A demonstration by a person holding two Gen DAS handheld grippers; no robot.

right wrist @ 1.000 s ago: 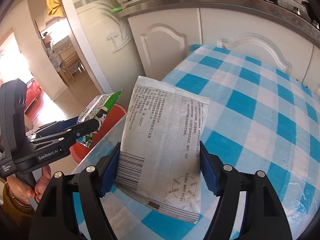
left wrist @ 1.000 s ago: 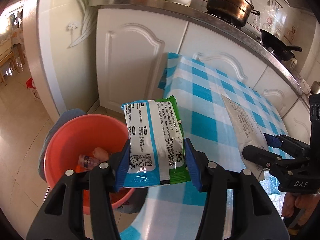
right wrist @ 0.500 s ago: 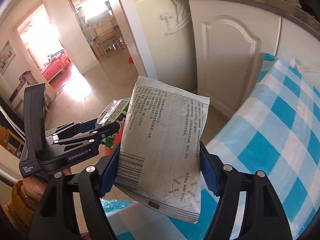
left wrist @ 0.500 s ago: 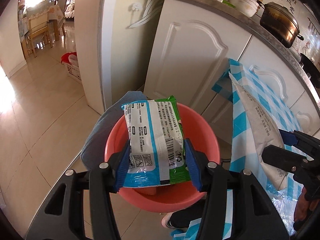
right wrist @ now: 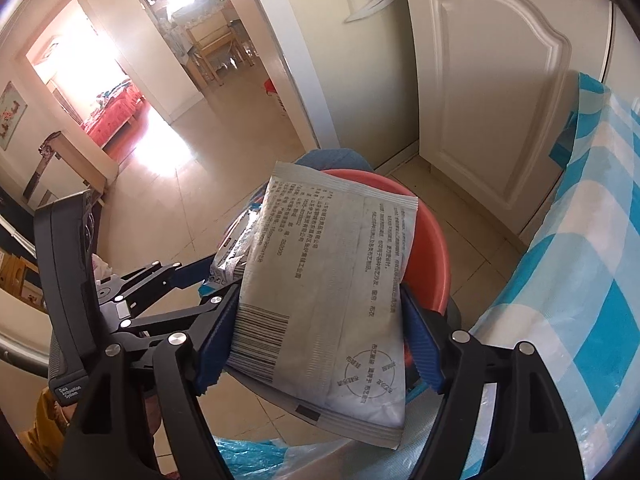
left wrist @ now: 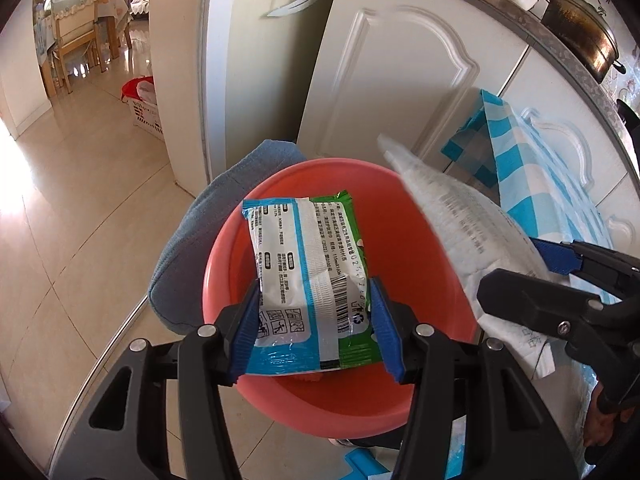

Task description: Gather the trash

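Observation:
My left gripper (left wrist: 314, 320) is shut on a blue, white and green snack wrapper (left wrist: 308, 276) and holds it over the red plastic bin (left wrist: 224, 280) on the floor. My right gripper (right wrist: 320, 340) is shut on a grey-white printed packet (right wrist: 328, 288), which it holds at the bin's right rim (right wrist: 434, 248); the packet also shows in the left wrist view (left wrist: 460, 232). In the right wrist view the left gripper (right wrist: 192, 276) sits just left of the packet with the wrapper (right wrist: 236, 256) partly hidden behind it.
A blue cloth seat (left wrist: 188, 248) lies under the bin. The table with a blue checked cloth (left wrist: 540, 176) stands to the right. White cabinet doors (left wrist: 400, 80) rise behind. Tiled floor (left wrist: 80, 200) spreads left toward a doorway and a white basket (left wrist: 146, 112).
Both grippers have swung left from the table toward the bin. The wrapper now hangs over the bin's inside and the packet has come up to its right rim.

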